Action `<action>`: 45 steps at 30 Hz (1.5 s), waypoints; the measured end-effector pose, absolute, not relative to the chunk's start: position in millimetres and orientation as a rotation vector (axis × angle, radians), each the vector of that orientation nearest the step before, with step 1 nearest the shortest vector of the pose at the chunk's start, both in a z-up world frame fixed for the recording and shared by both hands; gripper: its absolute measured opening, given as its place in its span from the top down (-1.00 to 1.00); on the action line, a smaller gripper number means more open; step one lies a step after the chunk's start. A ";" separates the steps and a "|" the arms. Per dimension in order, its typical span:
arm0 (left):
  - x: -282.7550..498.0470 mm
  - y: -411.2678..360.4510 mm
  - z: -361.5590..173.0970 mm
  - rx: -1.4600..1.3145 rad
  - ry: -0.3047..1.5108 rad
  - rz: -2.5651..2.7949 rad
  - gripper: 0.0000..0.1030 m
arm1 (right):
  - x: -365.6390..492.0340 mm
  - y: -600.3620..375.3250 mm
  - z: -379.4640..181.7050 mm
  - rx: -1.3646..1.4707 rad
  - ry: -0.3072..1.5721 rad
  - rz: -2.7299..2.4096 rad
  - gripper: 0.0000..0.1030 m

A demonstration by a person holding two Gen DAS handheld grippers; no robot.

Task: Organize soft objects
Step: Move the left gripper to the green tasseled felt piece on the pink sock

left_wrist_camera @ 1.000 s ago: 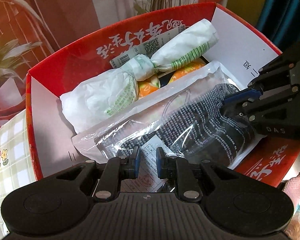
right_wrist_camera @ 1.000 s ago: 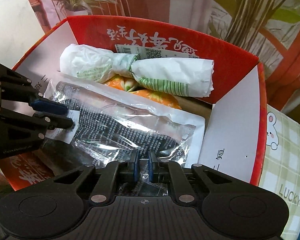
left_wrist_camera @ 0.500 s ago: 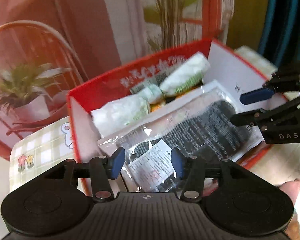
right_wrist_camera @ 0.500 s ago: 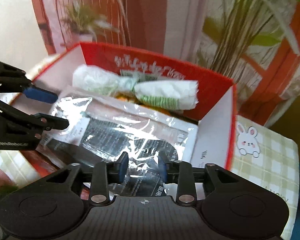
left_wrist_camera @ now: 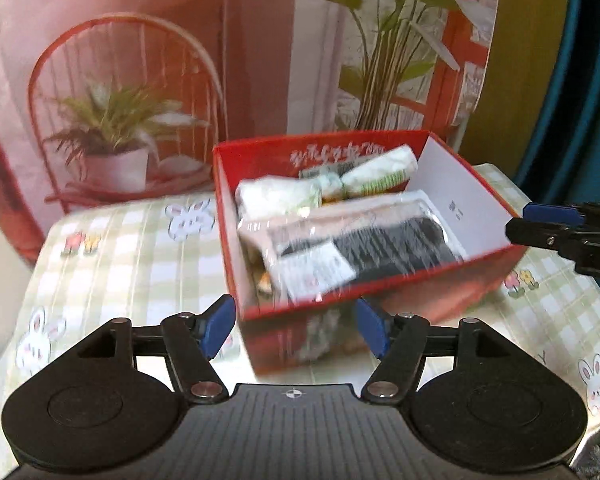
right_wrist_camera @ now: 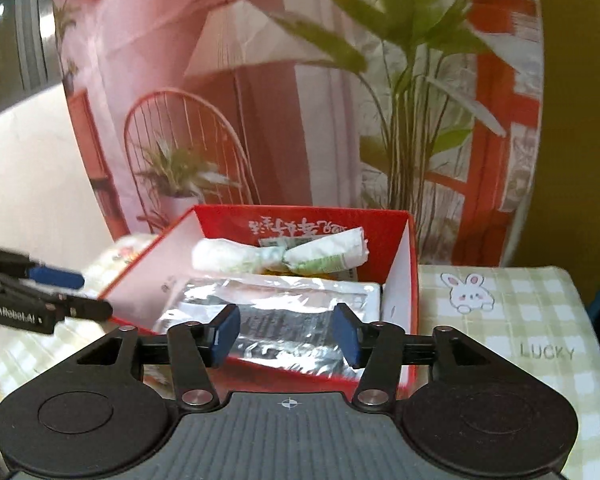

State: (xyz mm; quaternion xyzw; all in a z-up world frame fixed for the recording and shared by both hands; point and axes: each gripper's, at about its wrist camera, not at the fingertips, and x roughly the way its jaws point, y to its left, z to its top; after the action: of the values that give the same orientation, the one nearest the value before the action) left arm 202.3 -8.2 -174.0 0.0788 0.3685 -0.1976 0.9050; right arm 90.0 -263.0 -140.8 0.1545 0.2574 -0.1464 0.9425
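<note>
Both grippers pulled back from red box [left_wrist_camera: 380,304] — left gripper [left_wrist_camera: 296,330], right gripper [right_wrist_camera: 286,334] opening (nothing held); clear packet [left_wrist_camera: 360,244] inside

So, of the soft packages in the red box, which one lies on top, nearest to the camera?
The clear plastic packet with the black fabric; the white twisted plastic bag lies behind it, by the far wall.

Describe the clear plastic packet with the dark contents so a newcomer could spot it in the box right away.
Find the open red cardboard box on the green checked tablecloth. Inside, nearest the camera, lies the flat clear plastic packet holding something black, with a white label at one end. Unlike the knotted white plastic bag with green stripes behind it, it is flat, glossy and see-through.
</note>
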 end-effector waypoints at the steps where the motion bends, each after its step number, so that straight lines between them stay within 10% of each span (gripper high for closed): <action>1: 197.5 -3.9 -178.6 0.151 0.773 -0.405 -0.34 | 84.0 -259.6 -141.9 0.329 0.515 -0.296 0.05; 45: 111.4 48.1 -260.0 -0.065 1.002 -0.450 -0.30 | 33.8 -156.3 -221.7 0.364 0.770 -0.136 0.06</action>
State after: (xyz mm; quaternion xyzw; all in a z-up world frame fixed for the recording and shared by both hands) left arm 111.4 48.1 -260.0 -0.0308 0.4763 -0.2136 0.8524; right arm 33.8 -156.3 -221.7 0.1765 0.3732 -0.0659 0.9084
